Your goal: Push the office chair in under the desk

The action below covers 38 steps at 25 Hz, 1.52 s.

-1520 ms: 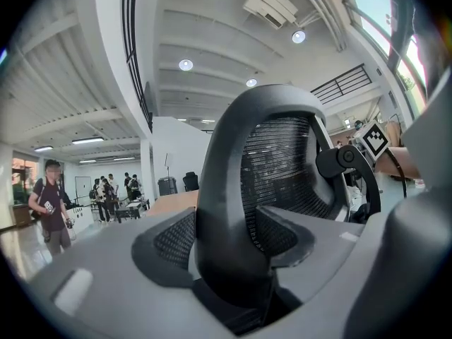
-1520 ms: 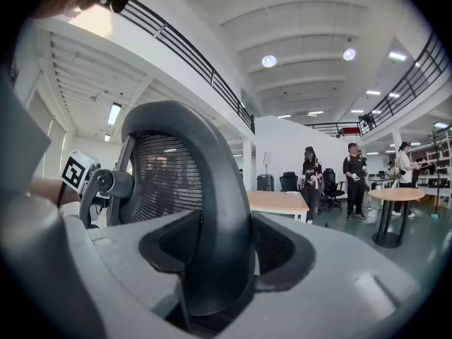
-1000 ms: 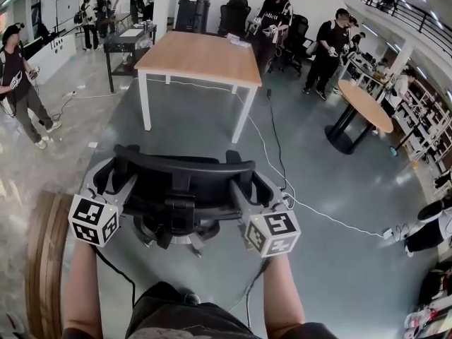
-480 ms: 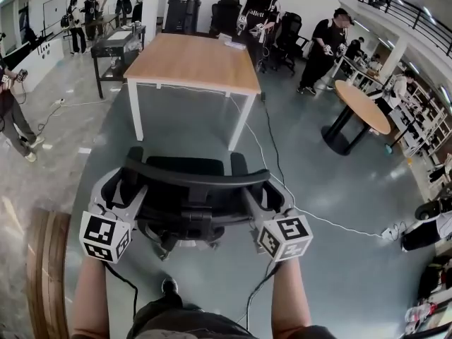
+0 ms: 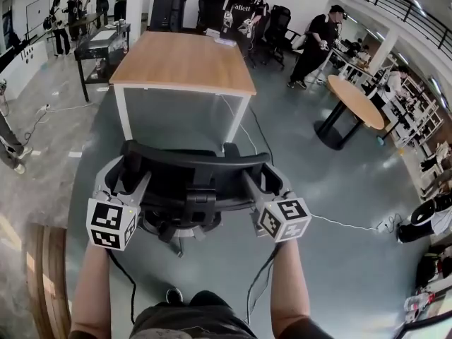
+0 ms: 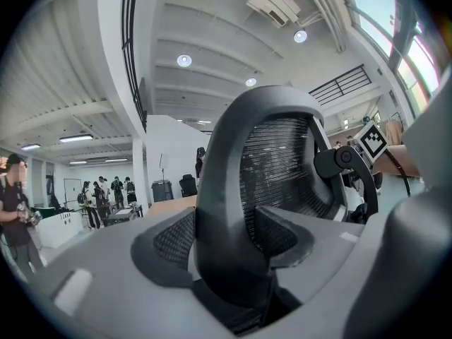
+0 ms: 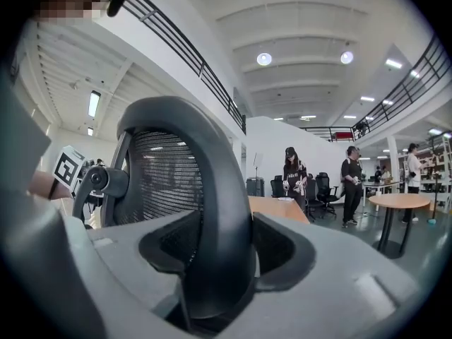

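Left gripper (image 5: 126, 179): jaws set wide and closed round the left upright of the backrest frame, the pads against it on both sides.

Office chair (image 5: 187, 171): black, mesh back. It stands on the grey floor (image 5: 353, 260) facing the bench, backrest towards the person. The seat is just short of the near edge, not yet under the top.

Bench (image 5: 180, 62): wooden top, white legs, directly beyond the chair.

Right gripper (image 5: 263, 183): jaws equally wide, clamped round the right upright of the same frame.

White cable (image 5: 339, 223): lies on the floor to the right of the chair.

Round table (image 5: 357, 101): wooden top, dark pedestal, well apart at far right.
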Available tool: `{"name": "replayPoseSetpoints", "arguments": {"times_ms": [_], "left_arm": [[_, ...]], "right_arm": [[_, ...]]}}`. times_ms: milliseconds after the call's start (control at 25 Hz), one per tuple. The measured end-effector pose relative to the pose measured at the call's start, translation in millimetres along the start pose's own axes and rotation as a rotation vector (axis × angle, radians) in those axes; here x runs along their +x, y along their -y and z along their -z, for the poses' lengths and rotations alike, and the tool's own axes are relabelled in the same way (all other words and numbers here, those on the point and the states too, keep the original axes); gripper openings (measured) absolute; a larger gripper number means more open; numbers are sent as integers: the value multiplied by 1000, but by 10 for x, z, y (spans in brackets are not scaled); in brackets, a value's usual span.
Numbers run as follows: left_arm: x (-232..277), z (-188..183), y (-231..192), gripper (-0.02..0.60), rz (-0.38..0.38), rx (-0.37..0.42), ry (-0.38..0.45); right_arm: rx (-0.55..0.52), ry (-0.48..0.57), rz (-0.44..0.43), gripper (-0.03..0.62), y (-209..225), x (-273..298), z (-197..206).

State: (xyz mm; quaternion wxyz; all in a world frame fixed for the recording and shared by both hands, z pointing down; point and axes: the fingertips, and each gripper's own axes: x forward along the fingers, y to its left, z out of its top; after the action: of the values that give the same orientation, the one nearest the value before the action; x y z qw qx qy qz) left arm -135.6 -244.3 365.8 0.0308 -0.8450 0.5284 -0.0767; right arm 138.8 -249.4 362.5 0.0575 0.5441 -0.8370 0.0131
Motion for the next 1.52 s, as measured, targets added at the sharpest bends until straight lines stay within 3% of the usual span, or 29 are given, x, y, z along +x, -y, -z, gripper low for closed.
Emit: {"name": "replayPoseSetpoints", "arguments": {"times_ms": [200, 720, 960, 1520], "left_arm": [[587, -153, -466, 282, -6, -11, -28], [1144, 210, -651, 285, -53, 1, -16], [1598, 7, -1045, 287, -69, -1, -25], [2426, 18, -1670, 287, -63, 16, -19]], "right_arm": [[0, -8, -14, 218, 187, 742, -237], [-5, 27, -64, 216, 449, 1346, 92], [-9, 18, -80, 216, 596, 1938, -187], [-5, 23, -72, 218, 804, 2900, -289]]}}
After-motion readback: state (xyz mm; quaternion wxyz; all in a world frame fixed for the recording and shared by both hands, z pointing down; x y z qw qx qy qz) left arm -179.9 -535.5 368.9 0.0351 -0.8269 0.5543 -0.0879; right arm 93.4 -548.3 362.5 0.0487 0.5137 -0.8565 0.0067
